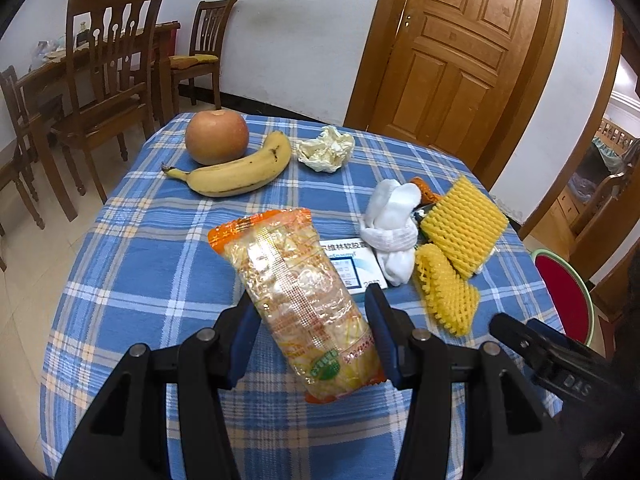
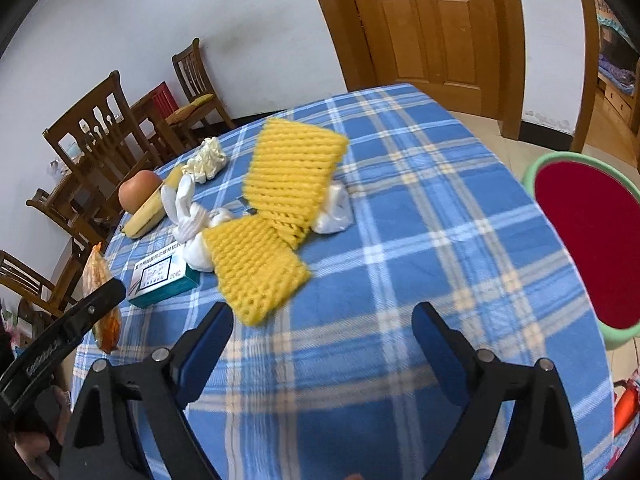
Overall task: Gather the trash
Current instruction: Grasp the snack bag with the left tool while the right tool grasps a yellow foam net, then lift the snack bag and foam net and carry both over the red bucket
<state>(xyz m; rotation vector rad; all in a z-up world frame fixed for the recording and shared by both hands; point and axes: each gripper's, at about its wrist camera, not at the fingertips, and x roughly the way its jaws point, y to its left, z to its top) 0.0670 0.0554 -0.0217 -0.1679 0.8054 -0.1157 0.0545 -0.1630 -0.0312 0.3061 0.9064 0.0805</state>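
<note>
The left gripper (image 1: 310, 340) is closest, and its jaws pinch a long see-through plastic snack wrapper with orange ends (image 1: 298, 300). The wrapper is crinkly and shiny, with pale yellow bits inside and a green mark near the low end. It is held up over the near part of the desk with the blue checked cloth (image 1: 140, 280).

The right gripper (image 2: 322, 332) hangs over bare cloth, with its jaws spread wide and nothing between them. Just past it lie two pieces of yellow foam fruit net (image 2: 276, 216), one leaning on the other. They are bumpy like a honeycomb. Beside them sit a knotted white cloth bundle (image 1: 394, 228) and a small white and teal cardboard box (image 2: 162, 280), which pokes out from under the bundle.

Farther off are a yellow banana (image 1: 240, 172), a round reddish apple (image 1: 217, 138) and a crumpled ball of cream paper (image 1: 326, 149), well apart from the nets.

The right side of the desk is open cloth up to its edge. Off that edge, lower down, stands a round stool with a red seat and green rim (image 2: 584, 240). Brown wooden chairs (image 1: 108, 64) stand past the left edge, and a brown wooden door (image 1: 456, 52) is behind the far edge.
</note>
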